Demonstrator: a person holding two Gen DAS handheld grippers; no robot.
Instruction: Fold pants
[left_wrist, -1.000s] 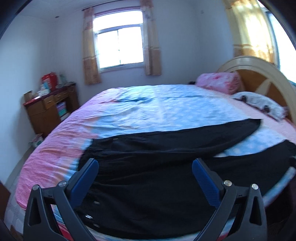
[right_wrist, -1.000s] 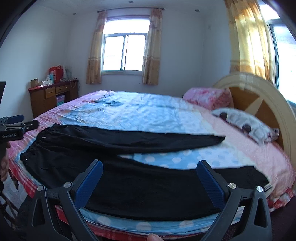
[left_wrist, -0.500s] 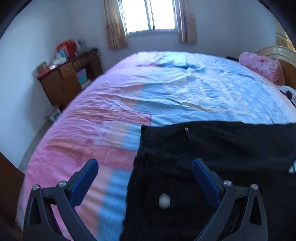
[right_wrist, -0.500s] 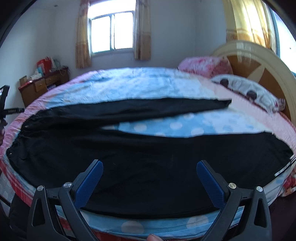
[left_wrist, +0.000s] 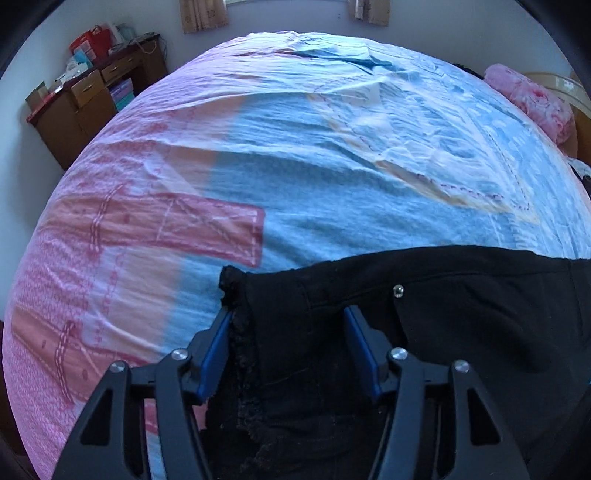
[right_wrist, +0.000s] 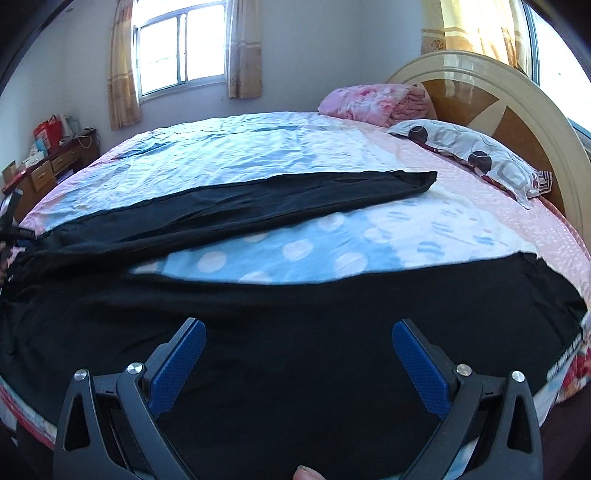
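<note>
Left wrist view: black pants (left_wrist: 424, 332), waist corner between the half-closed, closing left tongs (left_wrist: 288, 332), not yet pinched, long axis running toward the right of frame; right tongs (right_wrist: 299, 350) wide open, empty, over the near leg.

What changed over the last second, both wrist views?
The left tongs came down onto the waistband corner of the black pants and have just been closing with that fabric between the jaws. The right tongs dropped closer over the near leg, open. The pants lie spread as before.
</note>
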